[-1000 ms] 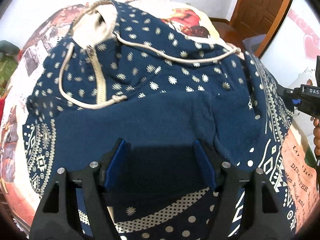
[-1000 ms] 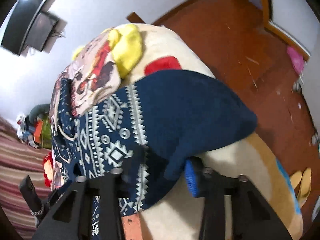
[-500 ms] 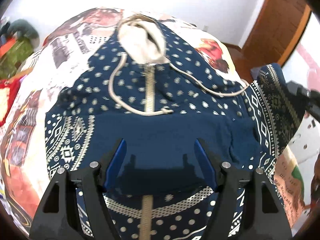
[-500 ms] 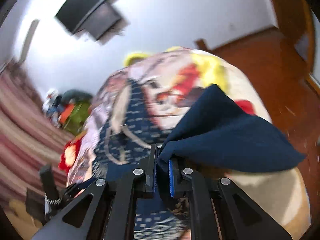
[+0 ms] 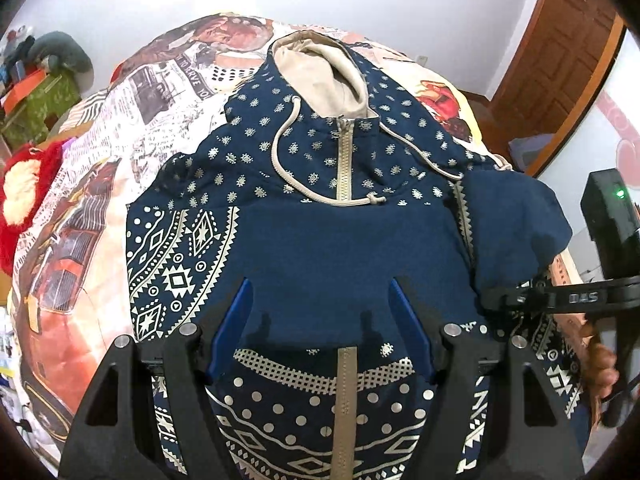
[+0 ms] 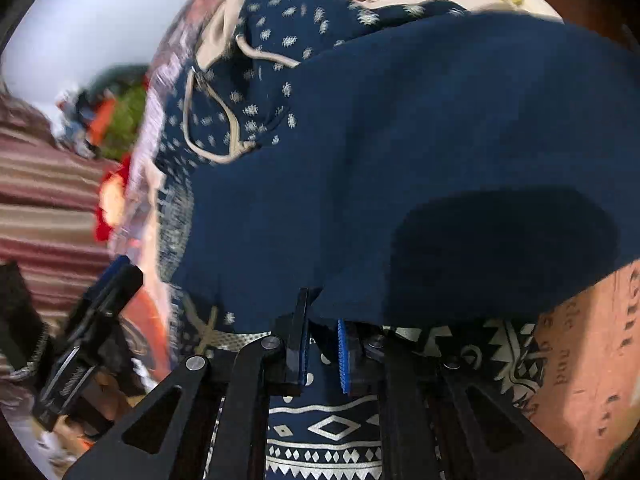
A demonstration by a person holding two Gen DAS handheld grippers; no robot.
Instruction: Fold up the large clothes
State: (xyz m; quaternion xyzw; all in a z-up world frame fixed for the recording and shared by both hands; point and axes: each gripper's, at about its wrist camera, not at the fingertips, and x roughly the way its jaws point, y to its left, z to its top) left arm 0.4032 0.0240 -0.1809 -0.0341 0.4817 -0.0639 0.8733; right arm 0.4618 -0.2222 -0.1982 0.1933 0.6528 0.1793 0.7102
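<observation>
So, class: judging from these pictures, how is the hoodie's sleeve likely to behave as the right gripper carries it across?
Probably floppy: the sleeve drapes and sags from the right gripper, shut on its edge. Likely fairly heavy for cloth, since the hoodie looks thick. It should not slip, as the cloth bunches between the pads.

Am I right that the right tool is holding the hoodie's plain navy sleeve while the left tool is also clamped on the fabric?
Not quite: the left tool is open, hovering over the hoodie with nothing pinched between its blue pads, as the left wrist view shows. The rest holds: the right tool is shut on the plain navy sleeve.
</observation>
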